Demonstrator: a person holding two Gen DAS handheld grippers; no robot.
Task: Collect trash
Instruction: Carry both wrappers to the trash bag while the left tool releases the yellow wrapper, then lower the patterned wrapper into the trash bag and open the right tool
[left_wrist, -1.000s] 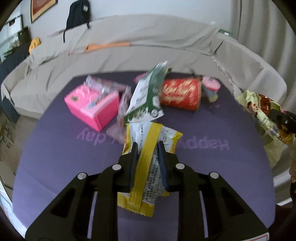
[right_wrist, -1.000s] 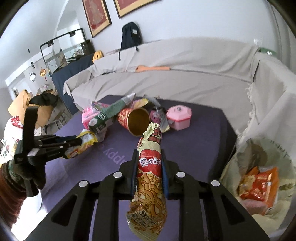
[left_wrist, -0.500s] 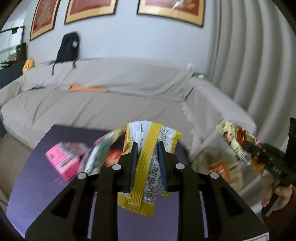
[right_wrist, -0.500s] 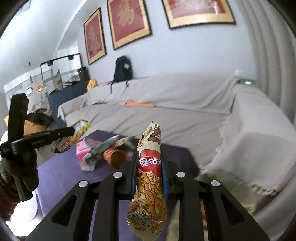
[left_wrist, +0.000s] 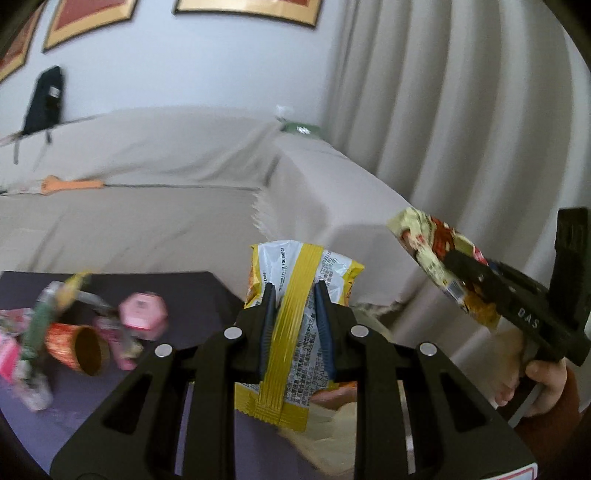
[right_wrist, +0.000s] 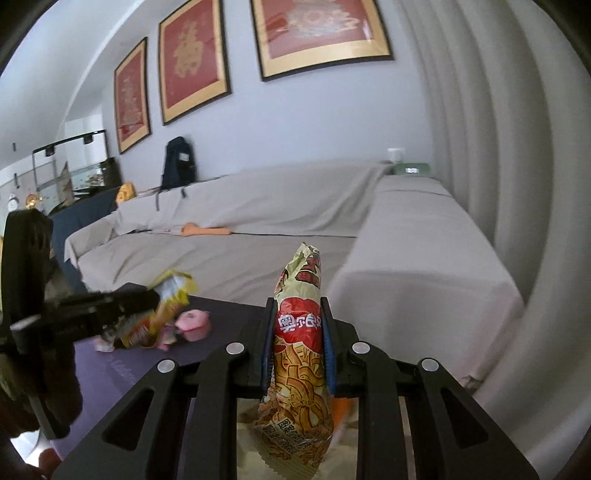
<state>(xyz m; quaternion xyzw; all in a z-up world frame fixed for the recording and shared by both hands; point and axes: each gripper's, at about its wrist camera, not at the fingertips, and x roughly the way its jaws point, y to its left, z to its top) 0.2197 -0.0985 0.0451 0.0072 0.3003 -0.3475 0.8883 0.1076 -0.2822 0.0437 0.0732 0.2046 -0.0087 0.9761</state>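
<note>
Both grippers had wrappers in hand: the left gripper (left_wrist: 292, 295) had its jaws pinching a crinkly yellow-striped foil packet (left_wrist: 299, 317), and the right gripper (right_wrist: 297, 314) squeezed a puffy red snack bag (right_wrist: 299, 332), both held up off the worktop. Plenty left though: a tipped red paper cup (left_wrist: 74, 347), a pink hexagonal box (left_wrist: 142, 314) and scraps sat on the purple worktop (left_wrist: 192, 291).

Left wrist view: looks forward along its own fingers, tilted down, toward sofa (left_wrist: 147, 206) corner and curtain (left_wrist: 461, 129); purple table (left_wrist: 192, 291) close below. Right wrist view: same heading, set further right, wall frames (right_wrist: 321, 33) high. Both share sofa, table; each of the 2 catches the other gripper at its frame edge.
</note>
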